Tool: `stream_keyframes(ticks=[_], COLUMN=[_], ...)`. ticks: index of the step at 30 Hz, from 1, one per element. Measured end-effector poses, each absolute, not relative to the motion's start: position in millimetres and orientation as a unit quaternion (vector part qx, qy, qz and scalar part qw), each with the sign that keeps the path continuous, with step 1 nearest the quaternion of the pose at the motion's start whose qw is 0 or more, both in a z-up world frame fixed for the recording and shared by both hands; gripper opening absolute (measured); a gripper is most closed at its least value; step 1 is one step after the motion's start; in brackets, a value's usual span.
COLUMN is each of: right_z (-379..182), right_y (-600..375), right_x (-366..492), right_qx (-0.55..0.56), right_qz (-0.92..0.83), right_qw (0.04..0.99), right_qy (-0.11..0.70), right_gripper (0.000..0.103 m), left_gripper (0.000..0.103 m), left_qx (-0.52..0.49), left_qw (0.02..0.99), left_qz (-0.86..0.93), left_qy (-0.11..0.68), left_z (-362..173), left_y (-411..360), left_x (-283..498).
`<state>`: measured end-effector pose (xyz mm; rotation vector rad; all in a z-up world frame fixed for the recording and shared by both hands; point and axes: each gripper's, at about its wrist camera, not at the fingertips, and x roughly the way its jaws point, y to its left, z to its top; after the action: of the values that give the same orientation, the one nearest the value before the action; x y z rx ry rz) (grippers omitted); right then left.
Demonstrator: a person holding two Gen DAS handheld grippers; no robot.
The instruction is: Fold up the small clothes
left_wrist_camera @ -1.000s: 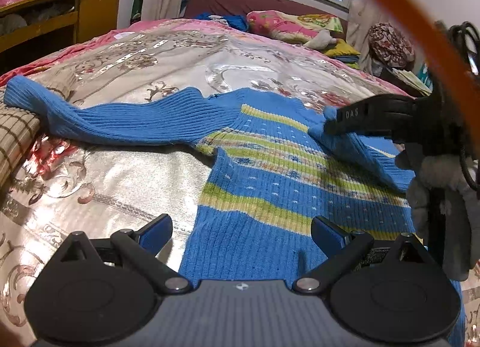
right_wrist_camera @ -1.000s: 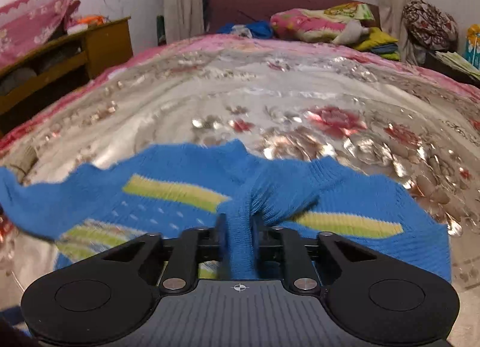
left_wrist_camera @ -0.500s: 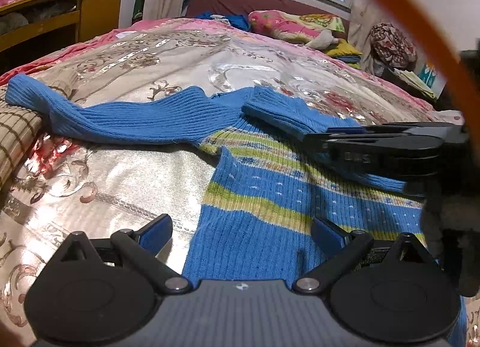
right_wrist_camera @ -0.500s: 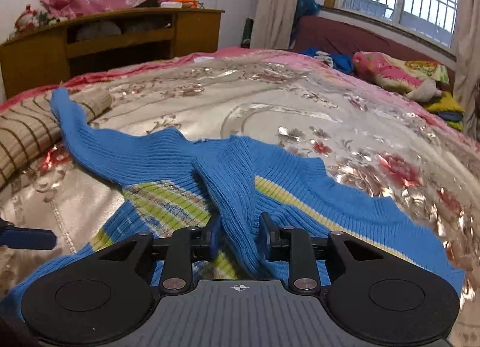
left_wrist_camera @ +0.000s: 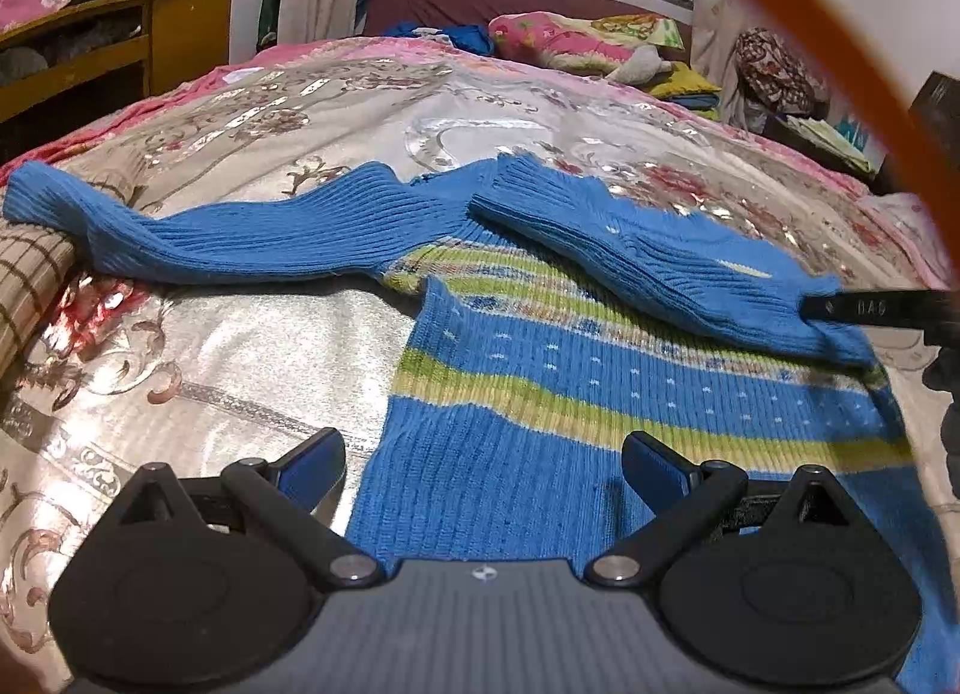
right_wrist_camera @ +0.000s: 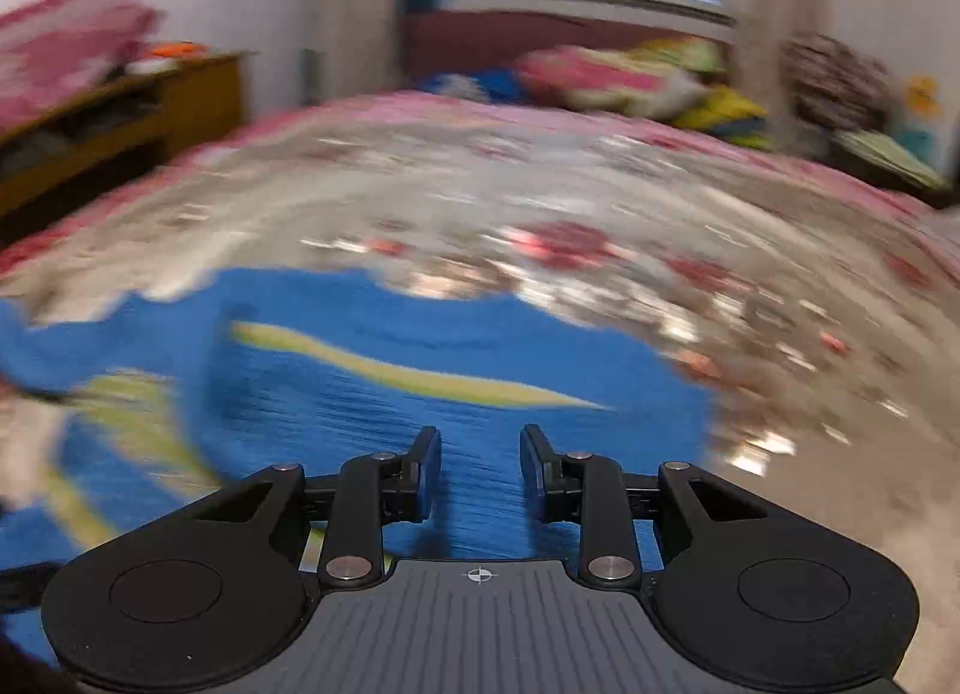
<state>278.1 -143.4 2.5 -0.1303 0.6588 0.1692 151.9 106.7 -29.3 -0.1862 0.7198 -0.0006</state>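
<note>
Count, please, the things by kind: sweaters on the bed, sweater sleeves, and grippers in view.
Sweaters: 1, the blue striped sweater.
Sleeves: 2, the spread sleeve and the folded sleeve.
Grippers: 2, the left gripper and the right gripper.
Total: 5.

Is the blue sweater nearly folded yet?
Not yet. One sleeve already lies folded across the sweater. The right gripper has just opened its jaws, with nothing between them. The left gripper is open too. The other sleeve is spread on the bed.

"DAS" on the right tool (left_wrist_camera: 870, 308)
</note>
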Motion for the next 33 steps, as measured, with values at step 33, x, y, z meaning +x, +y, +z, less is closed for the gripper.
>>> stream_keyframes(ticks=[33], right_z=[-10], right_y=[14], right_x=[284], right_qx=[-0.207], right_qz=[0.256], right_qw=[0.893], right_qy=[0.305], right_gripper=[0.012], left_gripper=[0.103], left_qx=[-0.108], left_qw=[0.931], left_qz=[0.014], left_qy=[0.348], left_z=[-25], left_y=[122], left_x=[152])
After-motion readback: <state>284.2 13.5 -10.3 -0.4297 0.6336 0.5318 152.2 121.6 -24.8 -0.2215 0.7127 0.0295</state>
